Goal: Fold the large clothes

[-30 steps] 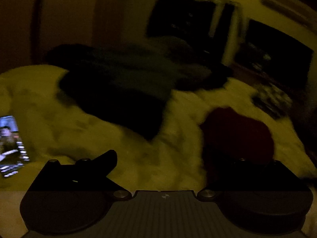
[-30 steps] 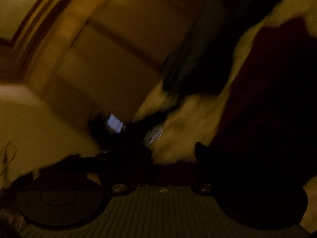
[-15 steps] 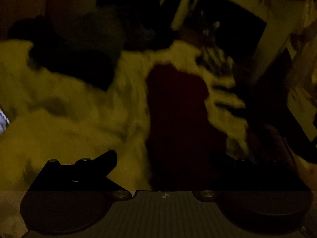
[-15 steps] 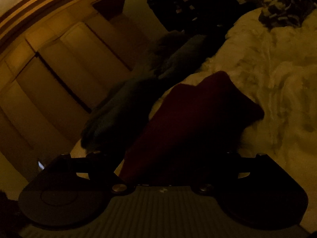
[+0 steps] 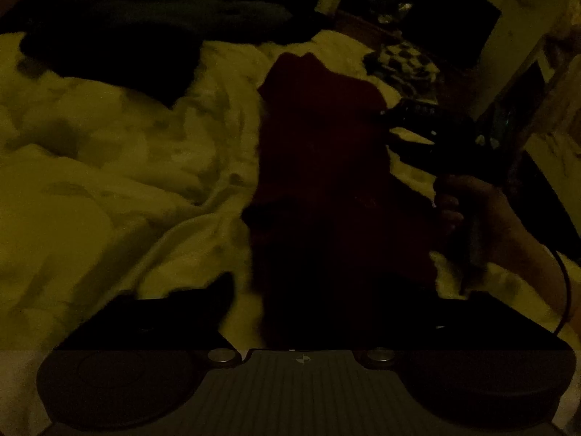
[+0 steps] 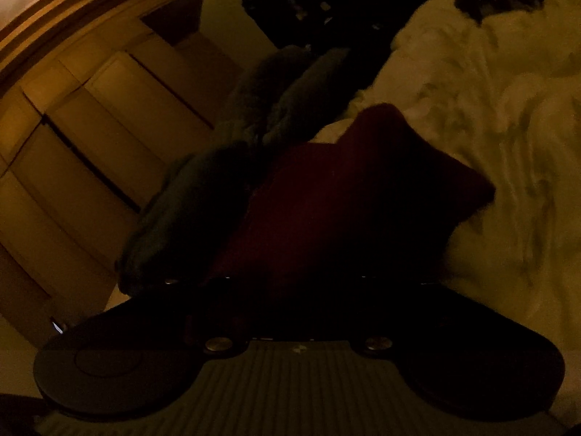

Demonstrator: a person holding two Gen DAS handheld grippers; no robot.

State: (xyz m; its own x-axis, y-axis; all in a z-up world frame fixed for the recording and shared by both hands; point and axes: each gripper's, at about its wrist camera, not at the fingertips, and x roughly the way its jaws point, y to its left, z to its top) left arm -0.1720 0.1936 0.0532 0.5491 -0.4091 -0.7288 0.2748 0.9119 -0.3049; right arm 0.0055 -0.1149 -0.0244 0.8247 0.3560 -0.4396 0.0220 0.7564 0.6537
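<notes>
Sweater (image 5: 319, 167), dark red, sits between both claws on the bed (image 5: 109, 167). Right claw (image 6: 294, 283) is closing on its near edge; left claw (image 5: 326, 290) is too dark to tell. It looks partly folded, with more folds left. Dark clothes (image 5: 145, 21) wait far left.

Dim yellowish light. A bed with a rumpled pale duvet (image 5: 109, 167) fills the room; panelled wardrobe doors (image 6: 90, 138) stand at nine o'clock, and a dark window (image 5: 428, 11) sits at one o'clock.
</notes>
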